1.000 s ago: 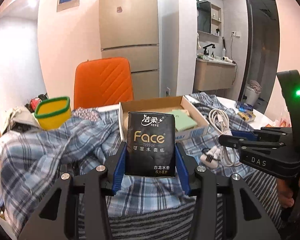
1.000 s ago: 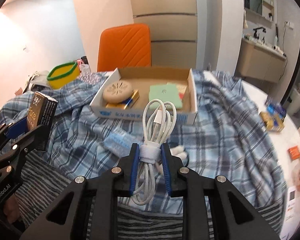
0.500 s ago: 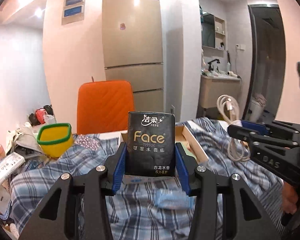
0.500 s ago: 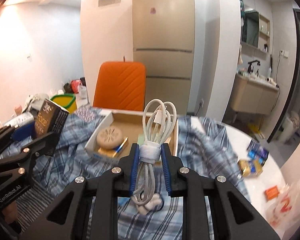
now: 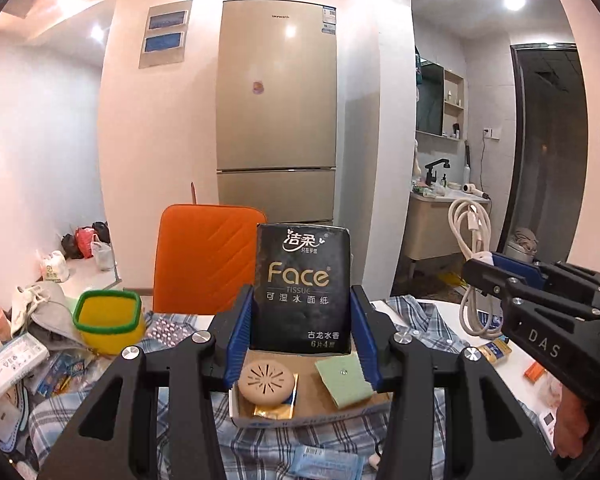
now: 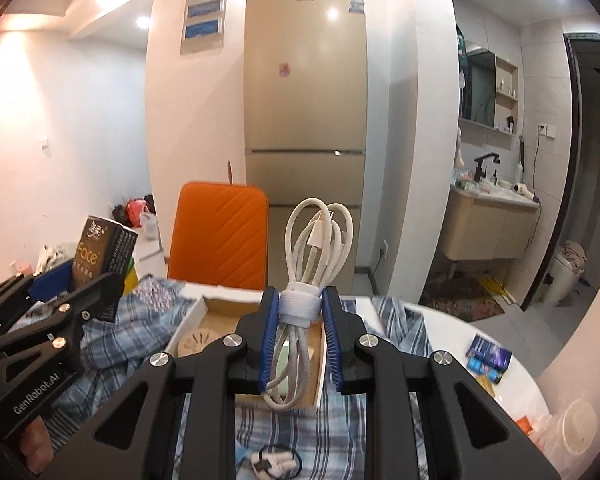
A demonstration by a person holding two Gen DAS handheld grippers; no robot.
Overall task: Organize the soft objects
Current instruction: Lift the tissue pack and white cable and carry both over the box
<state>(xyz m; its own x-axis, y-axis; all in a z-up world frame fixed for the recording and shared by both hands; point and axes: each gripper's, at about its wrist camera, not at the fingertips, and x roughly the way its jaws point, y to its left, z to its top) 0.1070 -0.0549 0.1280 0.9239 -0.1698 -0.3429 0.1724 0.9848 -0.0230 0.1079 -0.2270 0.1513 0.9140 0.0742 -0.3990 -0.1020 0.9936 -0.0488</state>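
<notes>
Left wrist view: the left hand-held gripper (image 5: 302,334) is clamped on an upright black tissue pack (image 5: 301,287), held above the open cardboard box (image 5: 312,414) on the plaid-covered surface (image 5: 328,446). The right hand-held gripper (image 6: 300,322) is closed tight on a coiled white cable (image 6: 314,258), pinched at its wrap band, above the same box.
</notes>
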